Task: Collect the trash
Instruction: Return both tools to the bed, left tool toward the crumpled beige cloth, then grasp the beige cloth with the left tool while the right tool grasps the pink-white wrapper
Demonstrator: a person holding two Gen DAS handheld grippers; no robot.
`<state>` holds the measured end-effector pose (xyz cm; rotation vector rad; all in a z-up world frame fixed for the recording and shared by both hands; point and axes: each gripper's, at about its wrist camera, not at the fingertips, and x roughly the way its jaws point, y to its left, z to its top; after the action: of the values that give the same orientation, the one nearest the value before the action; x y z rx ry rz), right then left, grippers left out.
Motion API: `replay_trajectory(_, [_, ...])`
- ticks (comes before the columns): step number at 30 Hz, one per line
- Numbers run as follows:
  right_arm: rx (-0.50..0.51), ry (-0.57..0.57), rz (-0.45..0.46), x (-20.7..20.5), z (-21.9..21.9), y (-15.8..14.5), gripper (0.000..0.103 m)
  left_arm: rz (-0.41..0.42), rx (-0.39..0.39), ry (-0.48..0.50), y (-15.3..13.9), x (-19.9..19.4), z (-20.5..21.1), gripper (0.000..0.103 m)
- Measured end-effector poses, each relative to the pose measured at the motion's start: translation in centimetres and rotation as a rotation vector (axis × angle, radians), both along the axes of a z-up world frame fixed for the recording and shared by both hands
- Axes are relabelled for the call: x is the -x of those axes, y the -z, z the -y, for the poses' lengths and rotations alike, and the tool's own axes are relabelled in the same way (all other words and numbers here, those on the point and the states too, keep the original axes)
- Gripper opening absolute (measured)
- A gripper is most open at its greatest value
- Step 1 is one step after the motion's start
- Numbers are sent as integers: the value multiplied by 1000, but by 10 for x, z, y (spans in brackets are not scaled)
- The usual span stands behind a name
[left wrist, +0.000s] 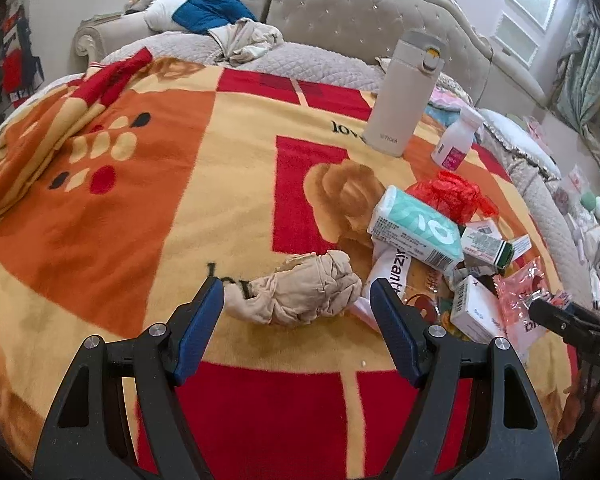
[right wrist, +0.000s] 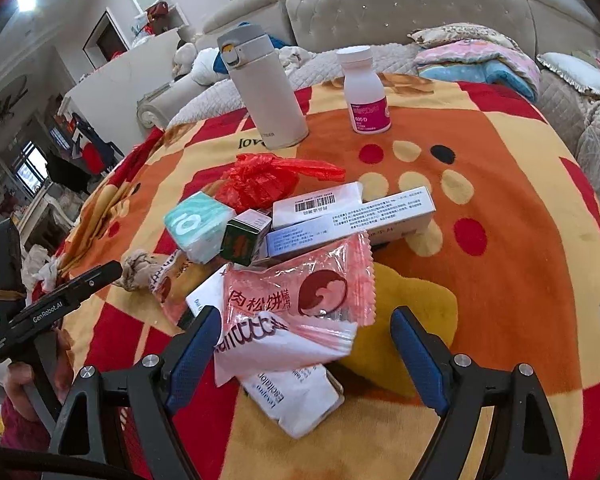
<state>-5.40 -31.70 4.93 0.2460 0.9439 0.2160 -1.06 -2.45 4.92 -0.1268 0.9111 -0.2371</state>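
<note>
Between the wide-spread left gripper (left wrist: 296, 308) lies a crumpled tissue (left wrist: 304, 292), seemingly untouched; right gripper (right wrist: 304, 340) gapes over wrappers (right wrist: 296, 296).

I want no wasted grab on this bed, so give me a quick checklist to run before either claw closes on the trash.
1. Left claw open, nothing held: ok.
2. Crumpled beige wad lies between its fingers: ok.
3. Right claw open, nothing held: ok.
4. Pink snack wrapper in front of it, resting on other packaging: ok.
5. Thermos and pill bottle upright, clear of both claws: ok.
6. Bin or bag to drop trash into: cannot tell, none in view.
</note>
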Motion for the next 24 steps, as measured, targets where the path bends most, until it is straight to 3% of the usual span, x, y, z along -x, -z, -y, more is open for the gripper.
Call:
replay_trajectory(8, [74,-40,50,-2,-14,1,84,-33,25,-10,18,-11,-4,75])
replay_trajectory(14, [110,-57,74,-4,-25,1,60,-50,35,-14,25,-13,-5,74])
replay_trajectory(15, [115,-61,77,-4,-26,1,60,-53,33,-8,26,-13,-4,73])
replay_trajectory(19, [127,-57,100,-2,-29,3,58,-59,33,20,28,-10,0,49])
replay_trajectory(21, [125,-55,105,-1,-30,3,41,-56,27,26,28,-7,3,40])
replay_trajectory(24, [137,-70,118,4,-33,-2,30,-43,14,19,25,-2,5,36])
